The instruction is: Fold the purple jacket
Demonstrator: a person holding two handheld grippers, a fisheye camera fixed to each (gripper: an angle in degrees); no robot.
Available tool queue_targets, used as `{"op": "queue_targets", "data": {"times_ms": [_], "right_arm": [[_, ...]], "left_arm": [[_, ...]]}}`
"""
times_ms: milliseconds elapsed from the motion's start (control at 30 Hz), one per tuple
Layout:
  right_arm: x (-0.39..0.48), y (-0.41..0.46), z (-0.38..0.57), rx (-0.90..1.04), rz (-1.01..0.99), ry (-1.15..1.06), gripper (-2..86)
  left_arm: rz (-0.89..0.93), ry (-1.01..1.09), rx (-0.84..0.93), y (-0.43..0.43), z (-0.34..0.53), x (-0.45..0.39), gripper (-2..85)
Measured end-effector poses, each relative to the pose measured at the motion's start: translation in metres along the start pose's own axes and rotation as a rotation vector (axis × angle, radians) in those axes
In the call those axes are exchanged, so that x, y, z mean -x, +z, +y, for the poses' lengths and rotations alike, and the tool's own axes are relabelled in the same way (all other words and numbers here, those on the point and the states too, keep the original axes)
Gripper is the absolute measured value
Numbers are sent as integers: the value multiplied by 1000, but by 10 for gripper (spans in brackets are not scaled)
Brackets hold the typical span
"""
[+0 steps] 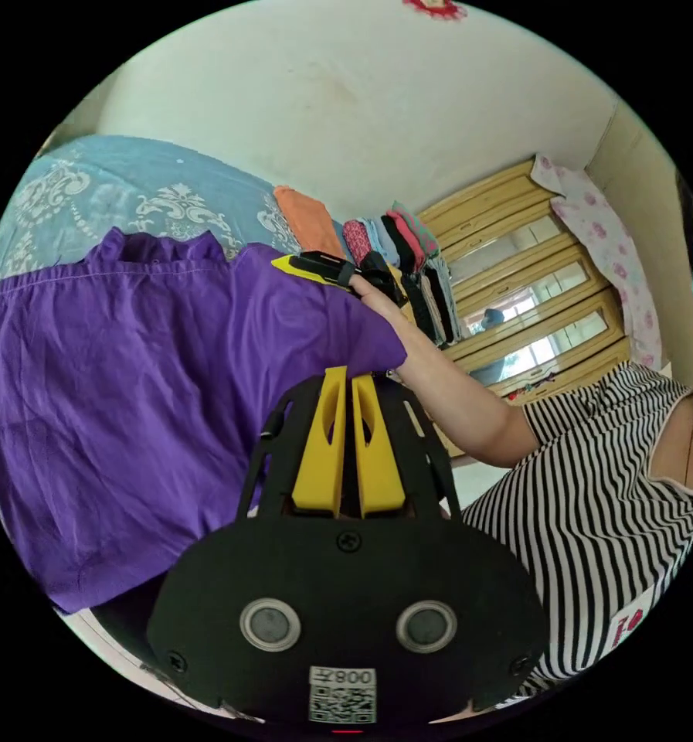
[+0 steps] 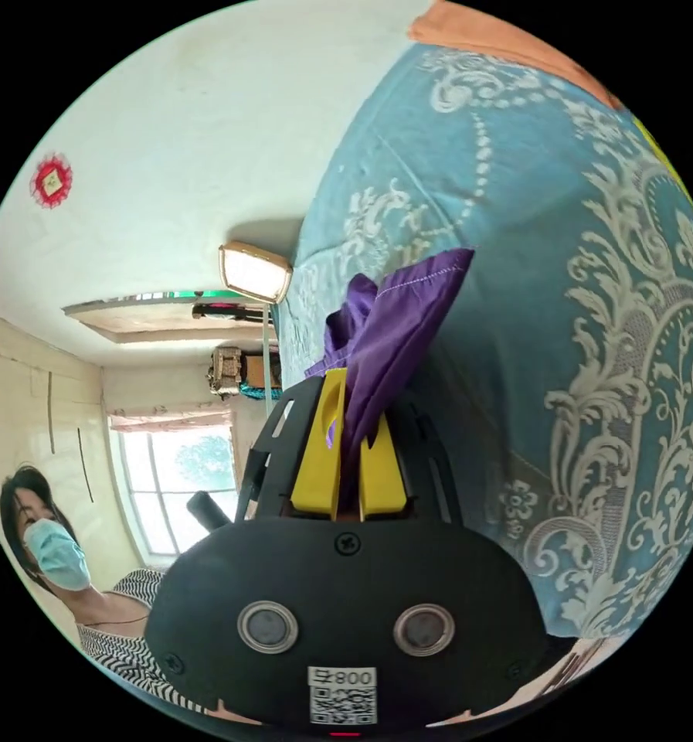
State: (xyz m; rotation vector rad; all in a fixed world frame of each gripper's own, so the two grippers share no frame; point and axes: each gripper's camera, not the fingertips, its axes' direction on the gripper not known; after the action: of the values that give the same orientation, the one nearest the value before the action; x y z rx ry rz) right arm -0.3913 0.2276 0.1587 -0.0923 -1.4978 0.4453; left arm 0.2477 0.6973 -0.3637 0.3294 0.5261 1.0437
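Left gripper view, working left to right: purple jacket (image 1: pixel 130 402) hangs spread, covering much of the blue patterned bedspread (image 1: pixel 130 185) behind it, its frilled edge near the bedspread's far side and its lower hem hanging free. Probably lifted this way so the cloth falls flat before a fold. Left gripper (image 1: pixel 350 386): yellow jaws drawn together, tips at the jacket's edge, but whether fabric sits between them I cannot tell; tips meet the cloth right at its border. Just beyond, right gripper (image 1: pixel 315 267) in the person's hand (image 1: pixel 377 297), reaching to the jacket's upper edge; its jaws too small here to judge. Further right, a row of folded clothes (image 1: pixel 392 239) stacked at the bedspread's far corner, then a wooden wardrobe (image 1: pixel 531 309), then the person's striped top (image 1: pixel 593 495). Right gripper view, left to right: window (image 2: pixel 180 495), lamp (image 2: pixel 253 272), then the right gripper (image 2: pixel 351 402) clenched on a bunched corner of the purple jacket (image 2: pixel 392 309), cloth pinched between both yellow jaws and fanning out above them; bedspread (image 2: pixel 562 309) beyond. Judgement: two corners are being held apart to keep one edge taut, a set-up for bringing it over onto the rest.
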Motion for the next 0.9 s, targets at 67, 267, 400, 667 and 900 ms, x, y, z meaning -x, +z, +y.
{"op": "queue_targets", "data": {"times_ms": [67,267,400,667,900], "right_arm": [[30,36,-5,21,21,-71,-4],[119,191,-11,154,154,-294,1],[139,317,-9,283,260,-346,6],[132,508,-3,469,461,-346,22],[131,603,0,509,596,-394,44]], "left_arm": [[3,-51,-74,-52,7,12,7],[7,-279,-302,-208,58,63,6],[-3,-474,-409,-283,101,103,7],[66,-701,-492,-378,134,155,8],[141,-778,-529,-446,137,171,8]]}}
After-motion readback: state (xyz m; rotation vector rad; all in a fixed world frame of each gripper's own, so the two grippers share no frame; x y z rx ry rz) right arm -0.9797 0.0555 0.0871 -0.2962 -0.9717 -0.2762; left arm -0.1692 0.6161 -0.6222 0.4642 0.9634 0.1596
